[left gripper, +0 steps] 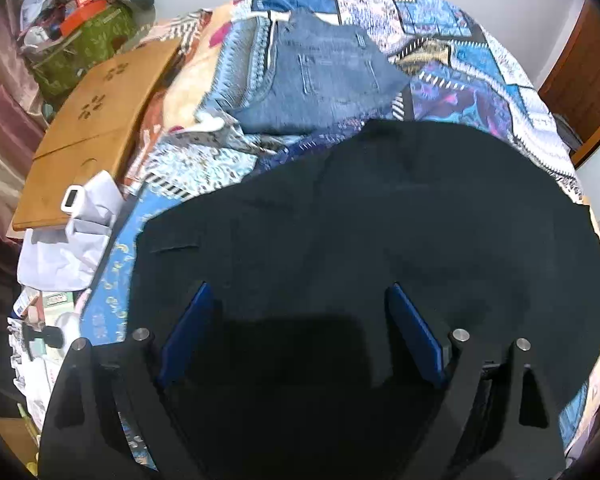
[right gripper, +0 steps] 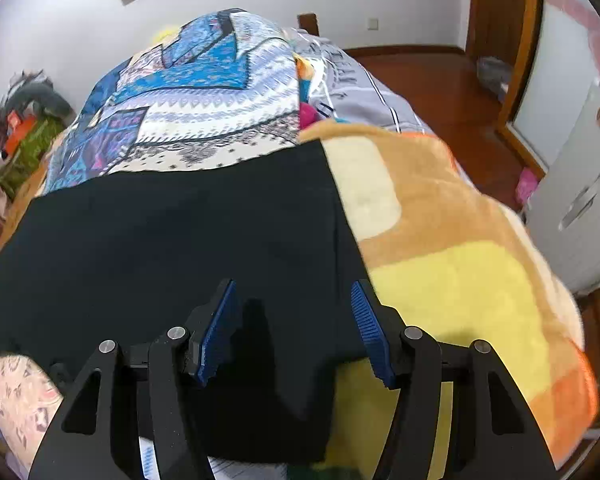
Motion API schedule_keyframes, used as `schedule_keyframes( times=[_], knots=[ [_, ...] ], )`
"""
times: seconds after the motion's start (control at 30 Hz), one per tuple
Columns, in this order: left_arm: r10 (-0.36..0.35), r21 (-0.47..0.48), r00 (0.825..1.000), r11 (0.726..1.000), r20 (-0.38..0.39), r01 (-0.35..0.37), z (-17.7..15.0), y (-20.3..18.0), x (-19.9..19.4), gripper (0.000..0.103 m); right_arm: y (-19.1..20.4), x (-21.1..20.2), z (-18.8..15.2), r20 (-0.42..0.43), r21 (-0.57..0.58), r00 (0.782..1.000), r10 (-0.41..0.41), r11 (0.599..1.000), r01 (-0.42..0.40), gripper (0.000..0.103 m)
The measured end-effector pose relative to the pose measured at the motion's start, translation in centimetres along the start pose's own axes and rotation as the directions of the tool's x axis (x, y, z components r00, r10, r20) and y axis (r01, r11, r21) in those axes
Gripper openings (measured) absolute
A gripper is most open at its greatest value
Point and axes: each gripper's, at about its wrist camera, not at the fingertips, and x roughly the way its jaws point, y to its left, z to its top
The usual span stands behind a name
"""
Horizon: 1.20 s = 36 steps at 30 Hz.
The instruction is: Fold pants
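Left claw (left gripper: 300,332) stands wide open, its blue-padded fingers (left gripper: 188,332) spread apart above the black fabric pants (left gripper: 380,220), nothing between them. Whether the fingers touch the cloth cannot be told. Right claw (right gripper: 294,328) is likewise open, its ribbed blue pads (right gripper: 218,332) apart over the right-hand edge of the same pants (right gripper: 180,232), gripping nothing.

The pants lie spread flat across the bed, on top of a blue patchwork-patterned bedspread (left gripper: 480,60). In the right wrist view their right edge runs along an orange and yellow plush blanket (right gripper: 460,272), which lies just beside and partly under them.

Beyond the pants, further up the bed, lies a folded pair of blue denim jeans (left gripper: 324,76), apart from the black garment. A tan wooden board (left gripper: 96,120) rests at the bed's left side, with white crumpled paper (left gripper: 72,240) near its lower end.
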Motion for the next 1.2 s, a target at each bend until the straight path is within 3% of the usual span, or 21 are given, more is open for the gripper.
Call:
schedule_keyframes(
  times=[0.2, 0.37, 0.57, 0.7, 0.8, 0.9, 1.03, 1.13, 1.2],
  knots=[
    [0.007, -0.038, 1.0, 0.999, 0.009, -0.006, 0.1, 0.1, 0.8, 0.096, -0.4, 1.4, 0.5, 0.003, 0.006, 1.0, 0.03, 1.0, -0.03, 0.045],
    [0.005, -0.044, 1.0, 0.999, 0.012, -0.004, 0.1, 0.1, 0.9, 0.096, -0.5, 2.3, 1.4, 0.006, -0.011, 1.0, 0.023, 1.0, -0.023, 0.008],
    [0.036, -0.019, 0.999, 0.999, 0.029, -0.035, 0.0, -0.3, 0.7, 0.096, 1.1, 0.6, 2.4, 0.088, -0.12, 0.996, -0.036, 0.992, 0.046, 0.005],
    [0.046, -0.013, 0.998, 0.999, 0.033, -0.046, 0.0, -0.4, 0.7, 0.096, 1.7, -2.0, 4.9, 0.204, -0.162, 0.976, -0.07, 0.981, 0.105, 0.004],
    [0.043, -0.018, 0.999, 0.999, 0.033, -0.043, 0.0, -0.4, 0.7, 0.096, 1.8, -2.1, 6.7, 0.222, -0.163, 0.972, -0.081, 0.979, 0.119, 0.004],
    [0.044, -0.021, 0.998, 0.999, 0.036, -0.044, -0.1, -0.4, 0.6, 0.096, 2.0, -0.1, 7.5, 0.196, -0.19, 0.969, -0.148, 0.964, 0.186, 0.003],
    [0.061, -0.002, 0.997, 0.998, 0.05, -0.061, -0.4, -0.6, 0.4, 0.096, -0.2, 3.3, 7.1, 0.101, -0.162, 0.967, -0.233, 0.955, 0.247, 0.001],
    [0.071, 0.012, 0.996, 0.997, 0.053, -0.072, -0.4, -0.7, 0.2, 0.096, -2.0, 4.4, 6.1, 0.033, -0.116, 0.97, -0.243, 0.963, 0.245, 0.002],
    [0.081, 0.028, 0.995, 0.996, 0.052, -0.082, -0.4, -0.8, 0.0, 0.096, -2.5, 3.4, 5.6, 0.045, -0.091, 0.974, -0.221, 0.97, 0.224, 0.002]
  ],
)
